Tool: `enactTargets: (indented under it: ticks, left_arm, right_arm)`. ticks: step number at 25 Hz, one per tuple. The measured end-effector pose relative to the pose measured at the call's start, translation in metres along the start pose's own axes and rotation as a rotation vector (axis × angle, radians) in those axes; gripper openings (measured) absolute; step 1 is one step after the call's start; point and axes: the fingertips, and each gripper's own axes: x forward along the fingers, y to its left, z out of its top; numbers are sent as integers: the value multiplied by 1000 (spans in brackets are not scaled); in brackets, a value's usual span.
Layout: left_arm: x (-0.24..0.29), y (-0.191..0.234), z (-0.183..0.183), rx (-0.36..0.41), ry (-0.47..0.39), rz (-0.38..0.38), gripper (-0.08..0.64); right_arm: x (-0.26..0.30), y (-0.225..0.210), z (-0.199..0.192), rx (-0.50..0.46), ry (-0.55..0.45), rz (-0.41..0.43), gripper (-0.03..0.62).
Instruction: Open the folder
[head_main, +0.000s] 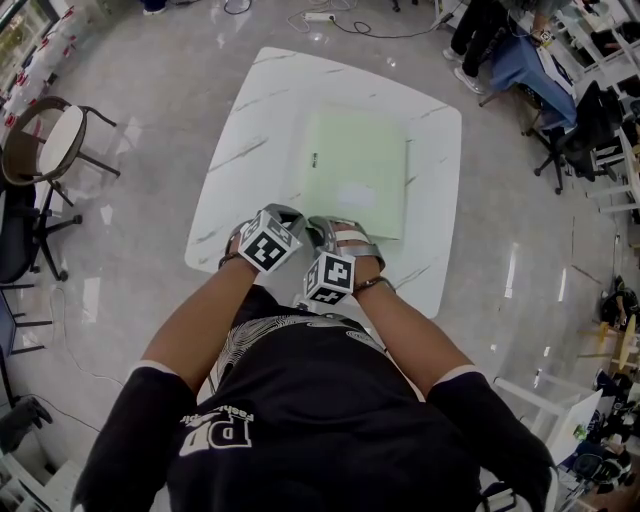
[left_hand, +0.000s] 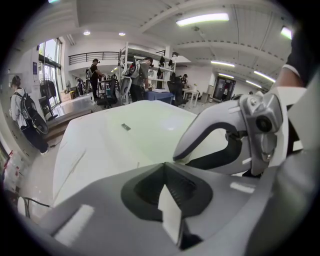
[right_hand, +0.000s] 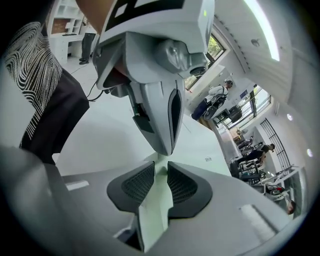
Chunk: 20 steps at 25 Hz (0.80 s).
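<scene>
Left tongs (left_hand: 164, 169) sit fully closed, empty, at the folder's (head_main: 355, 165) six o'clock edge. Right tongs (right_hand: 160, 169) pinch that pale green edge.

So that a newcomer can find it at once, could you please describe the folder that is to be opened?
Find the white marble-patterned table in the middle of the grey floor. The folder lies flat on its centre, a large rectangle. It alone is pale green against the white top, with a whitish label on its cover.
</scene>
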Motion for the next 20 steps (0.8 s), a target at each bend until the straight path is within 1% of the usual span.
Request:
enactTargets:
  ticks: [3,6,9,13,20]
  left_arm:
    - [0,-1,2,2,-1,-1,57]
    - [0,-1,3,-2,-3,-4,57]
    - [1,-1,2,-6,-5,-6,57]
    - [0,-1,1,-5,-7,-5,57]
    - [-1,0,0,12,-3,3,57]
  right_arm:
    - [1,-2,-2,-7,16,-4,61]
    - [1,-5,-3,13,18,3,74]
    - [0,-6,-5,59,9,24,78]
    - [-2,-6,-4,128,-4,53,67]
    - [-11,-13,1,224,-48,62,48]
